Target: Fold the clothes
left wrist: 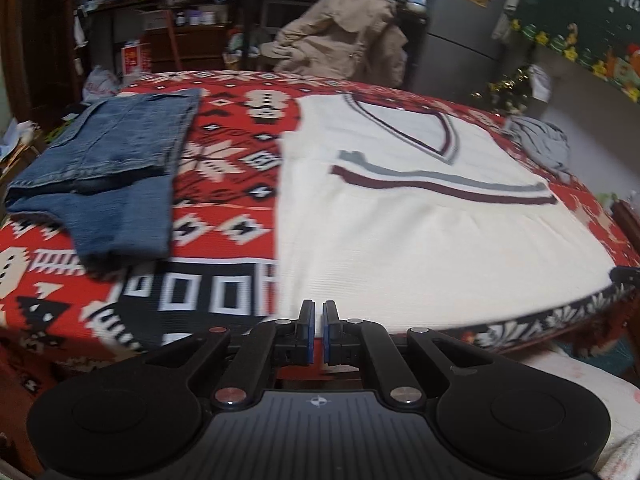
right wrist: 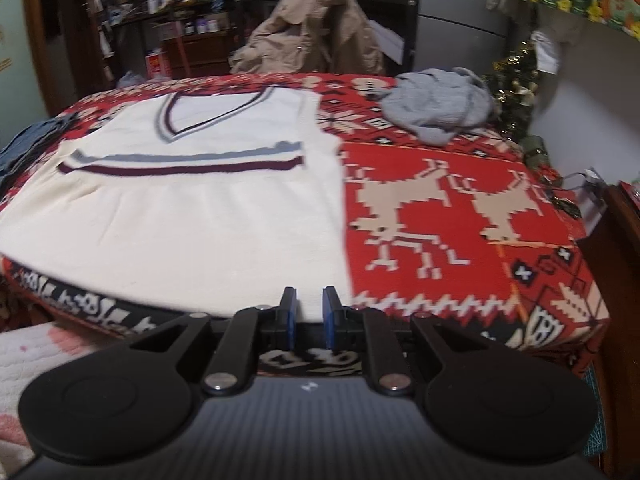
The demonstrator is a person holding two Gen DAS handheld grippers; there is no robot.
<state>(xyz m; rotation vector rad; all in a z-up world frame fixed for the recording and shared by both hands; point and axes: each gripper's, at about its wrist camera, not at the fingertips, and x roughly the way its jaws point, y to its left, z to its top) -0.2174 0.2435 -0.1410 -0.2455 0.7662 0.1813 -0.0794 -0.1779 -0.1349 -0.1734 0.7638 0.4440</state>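
Cluttered room behind a bed under a red patterned blanket (right wrist: 460, 216), white vest (left wrist: 400, 216) spread flat in the middle, folded jeans (left wrist: 108, 168) left of it, grey garment (right wrist: 440, 108) crumpled at the far right, left gripper (left wrist: 319, 322) nearly closed at the vest's near hem, holding nothing, right gripper (right wrist: 308, 314) narrowly parted around the hem's right corner.

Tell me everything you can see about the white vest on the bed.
The white vest looks knitted, cream-white and sleeveless. It has a V-neck edged in grey and dark maroon, and two stripes across the chest, grey above maroon. It lies flat, spread out, front up, on the red patterned blanket, with the neck at the far side. Its near hem sits at the bed's front edge, just before both tools.
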